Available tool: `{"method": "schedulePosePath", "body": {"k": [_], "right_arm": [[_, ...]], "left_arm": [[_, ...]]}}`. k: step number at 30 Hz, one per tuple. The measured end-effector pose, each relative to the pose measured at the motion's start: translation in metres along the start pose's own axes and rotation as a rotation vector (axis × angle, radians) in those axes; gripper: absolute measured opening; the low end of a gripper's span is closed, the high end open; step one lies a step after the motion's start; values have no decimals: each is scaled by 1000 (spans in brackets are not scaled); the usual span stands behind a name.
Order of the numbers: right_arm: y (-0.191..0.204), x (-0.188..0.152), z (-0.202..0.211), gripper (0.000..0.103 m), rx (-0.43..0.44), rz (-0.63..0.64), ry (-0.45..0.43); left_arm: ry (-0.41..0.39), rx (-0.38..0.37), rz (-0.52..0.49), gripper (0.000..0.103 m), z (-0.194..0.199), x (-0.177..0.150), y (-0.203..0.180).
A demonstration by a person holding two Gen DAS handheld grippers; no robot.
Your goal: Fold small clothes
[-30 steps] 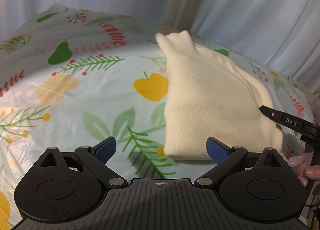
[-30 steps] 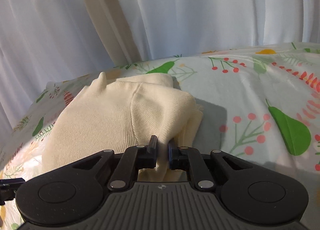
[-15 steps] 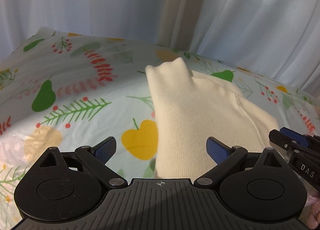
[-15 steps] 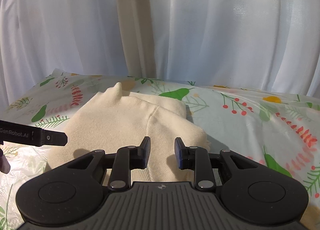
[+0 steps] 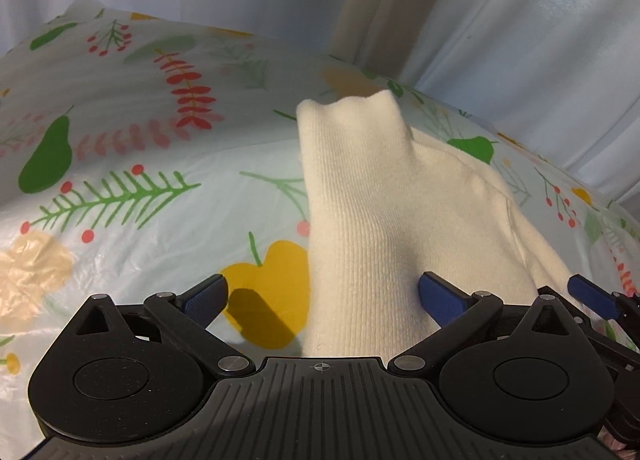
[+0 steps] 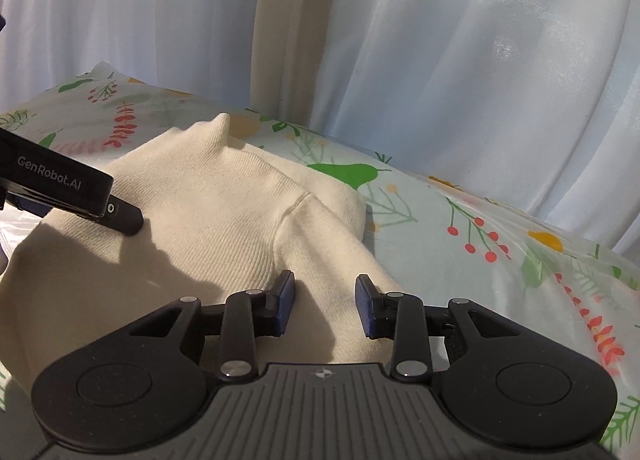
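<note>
Cream sweater (image 5: 384,220), folded, on your fruit-print tablecloth (image 5: 140,188). Your left gripper (image 5: 324,296): jaws wide apart. Your right gripper (image 6: 325,302): jaws opening, gripping nothing.

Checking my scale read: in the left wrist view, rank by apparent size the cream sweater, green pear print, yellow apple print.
1. Cream sweater, by far.
2. Yellow apple print, partly under the sweater.
3. Green pear print, farther from the camera, so ranks two and three are unsure.

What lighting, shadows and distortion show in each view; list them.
Left wrist view: warm light on the cream garment, a dark finger shadow on the floral tablecloth, whose edge bows from fisheye. Right wrist view: bright glare on the white curtain, the left hand-held gripper shadowing the garment.
</note>
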State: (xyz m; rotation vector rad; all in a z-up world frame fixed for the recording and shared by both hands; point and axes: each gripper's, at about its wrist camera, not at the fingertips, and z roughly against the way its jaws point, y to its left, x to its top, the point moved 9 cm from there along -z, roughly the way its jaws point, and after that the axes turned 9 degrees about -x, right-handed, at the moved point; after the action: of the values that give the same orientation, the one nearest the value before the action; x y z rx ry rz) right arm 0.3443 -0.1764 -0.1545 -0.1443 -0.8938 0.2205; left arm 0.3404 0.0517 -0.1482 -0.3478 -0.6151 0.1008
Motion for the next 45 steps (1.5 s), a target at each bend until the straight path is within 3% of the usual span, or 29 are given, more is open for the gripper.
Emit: {"method": "schedulePosePath", "body": {"k": [2, 6, 9, 14, 19, 24, 30, 34, 45], "right_arm": [[-9, -5, 13, 46, -9, -55, 35], [-24, -36, 62, 85, 11, -140, 80], [-20, -70, 93, 99, 63, -161, 155], [-5, -114, 125, 99, 117, -201, 307], [0, -125, 134, 99, 32, -143, 439], [3, -110, 143, 99, 41, -160, 409], [4, -93, 140, 99, -65, -111, 413], [9, -83, 141, 99, -92, -85, 414], [4, -78, 144, 99, -111, -112, 413]], "left_arm": [[-3, -7, -38, 103, 19, -8, -4], [0, -47, -93, 103, 57, -45, -13], [46, -33, -102, 103, 76, -79, -17], [91, 20, -104, 103, 98, -125, -18], [92, 46, -154, 103, 109, -136, -20], [109, 49, -149, 103, 114, -132, -19], [93, 44, -150, 103, 122, -119, -25], [99, 69, -194, 103, 123, -115, -32], [126, 74, -206, 103, 118, -118, -36]]}}
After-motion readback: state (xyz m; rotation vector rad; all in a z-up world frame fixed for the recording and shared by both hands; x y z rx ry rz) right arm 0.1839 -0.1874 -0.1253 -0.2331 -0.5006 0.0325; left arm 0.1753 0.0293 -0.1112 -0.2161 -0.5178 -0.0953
